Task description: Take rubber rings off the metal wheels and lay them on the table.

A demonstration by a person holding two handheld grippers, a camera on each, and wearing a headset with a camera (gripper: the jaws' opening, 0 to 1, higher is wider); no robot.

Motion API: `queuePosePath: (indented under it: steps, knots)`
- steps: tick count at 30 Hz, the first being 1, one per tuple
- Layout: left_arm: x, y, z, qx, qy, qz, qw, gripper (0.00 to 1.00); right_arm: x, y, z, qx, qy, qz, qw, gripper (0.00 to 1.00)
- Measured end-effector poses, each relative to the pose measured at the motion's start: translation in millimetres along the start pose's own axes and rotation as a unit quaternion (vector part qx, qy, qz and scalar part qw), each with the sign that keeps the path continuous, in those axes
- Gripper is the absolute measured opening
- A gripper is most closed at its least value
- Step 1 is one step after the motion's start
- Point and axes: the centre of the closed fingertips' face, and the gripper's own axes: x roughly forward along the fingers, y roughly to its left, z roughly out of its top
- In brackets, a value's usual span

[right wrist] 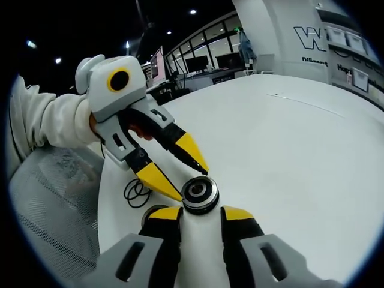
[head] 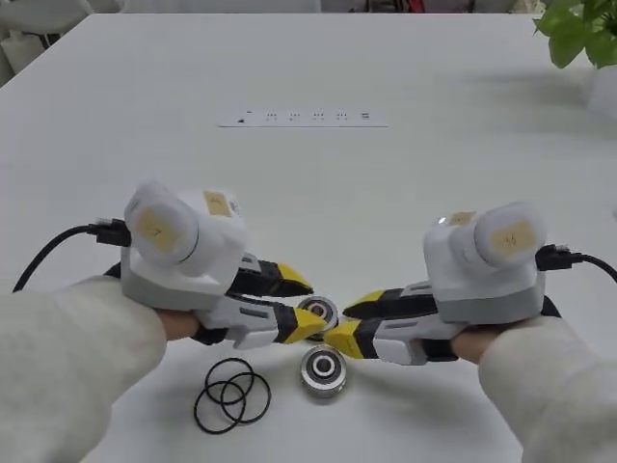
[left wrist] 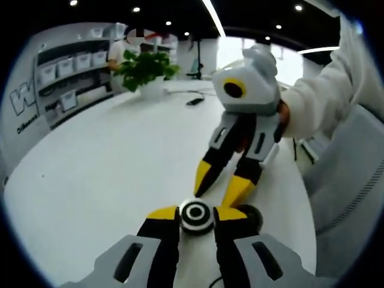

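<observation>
2 round metal wheels are showing, both shiny discs with ringed faces. 1 wheel [head: 318, 311] is sitting between the yellow tips of the left gripper [head: 315, 304], whose jaws are pinching its sides at a narrow spread. The second wheel [head: 323, 371] is lying flat on the smooth white table [head: 386, 174], just beside the first. 3 thin black rubber rings [head: 231, 395] are lying overlapped on the table near the second wheel, apart from both claws. The right gripper [head: 337, 324] is pointing its yellow tips at the held wheel, its jaws standing apart and gripping nothing. Fuzzy white sleeves [head: 67, 357] are covering both arms.
</observation>
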Motion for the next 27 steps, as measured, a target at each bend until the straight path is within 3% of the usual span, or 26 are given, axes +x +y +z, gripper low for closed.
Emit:
queuePosePath:
  steps: [4,10,16,21,27]
  knots:
    - [0.8,-0.9,-7.5,0.008,0.016,-0.003,0.9998,0.18,1.3,-0.2,0.3,-0.005,0.001,0.0,1.0,0.2]
    - [0.8,2.1,-9.2,0.008,0.014,-0.005,0.9999,0.15,5.1,0.3,-0.8,-0.008,0.001,0.002,1.0,0.18]
    - [2.1,3.1,-8.8,0.006,0.014,-0.002,0.9999,0.14,4.8,-1.9,-4.8,-0.048,0.015,-0.01,0.9987,0.1]
    - [2.2,2.3,-8.1,0.004,0.013,-0.004,0.9999,0.14,2.1,-5.0,-3.9,-0.036,0.006,-0.016,0.9992,0.01]
    - [2.4,1.4,-7.9,0.01,0.014,-0.005,0.9998,0.14,1.7,-6.0,-3.9,-0.023,0.004,-0.025,0.9994,0.0]
